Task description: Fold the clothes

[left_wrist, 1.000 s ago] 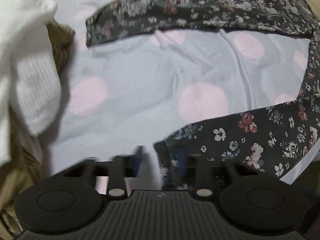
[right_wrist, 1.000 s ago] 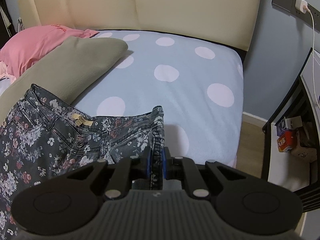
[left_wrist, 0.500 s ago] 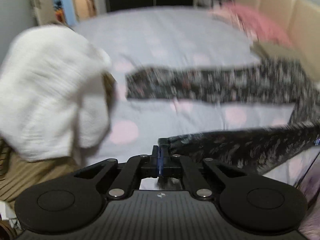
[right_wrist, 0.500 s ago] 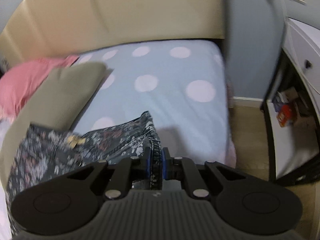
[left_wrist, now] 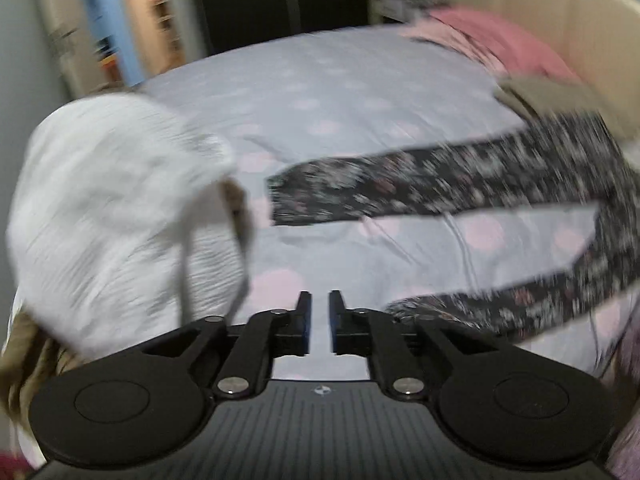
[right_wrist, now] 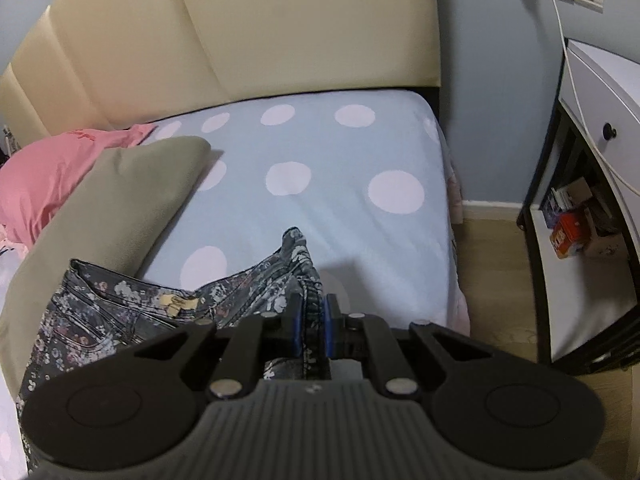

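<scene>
Dark floral jeans (left_wrist: 440,192) lie spread on the dotted bedsheet (left_wrist: 340,92), both legs stretching left in the blurred left wrist view. The near leg's hem (left_wrist: 432,308) lies just right of my left gripper (left_wrist: 319,300). That gripper's jaws are opening, with only sheet showing in the narrow gap between them. In the right wrist view, my right gripper (right_wrist: 311,312) is shut on the jeans' waistband edge (right_wrist: 308,280). The waist with its tan label (right_wrist: 176,304) sags to the left.
A white knit garment (left_wrist: 120,208) lies on a brown one (left_wrist: 28,360) at the left. An olive pillow (right_wrist: 120,200) and a pink pillow (right_wrist: 48,168) sit by the beige headboard (right_wrist: 260,32). Right of the bed are wooden floor (right_wrist: 496,280), a white nightstand (right_wrist: 600,128) and a charging cable (right_wrist: 568,60).
My left gripper, shut at the near leg's hem half a second ago, now has its jaws apart and the hem lies to its right. It rose above the bed. The right gripper rolled, still gripping.
</scene>
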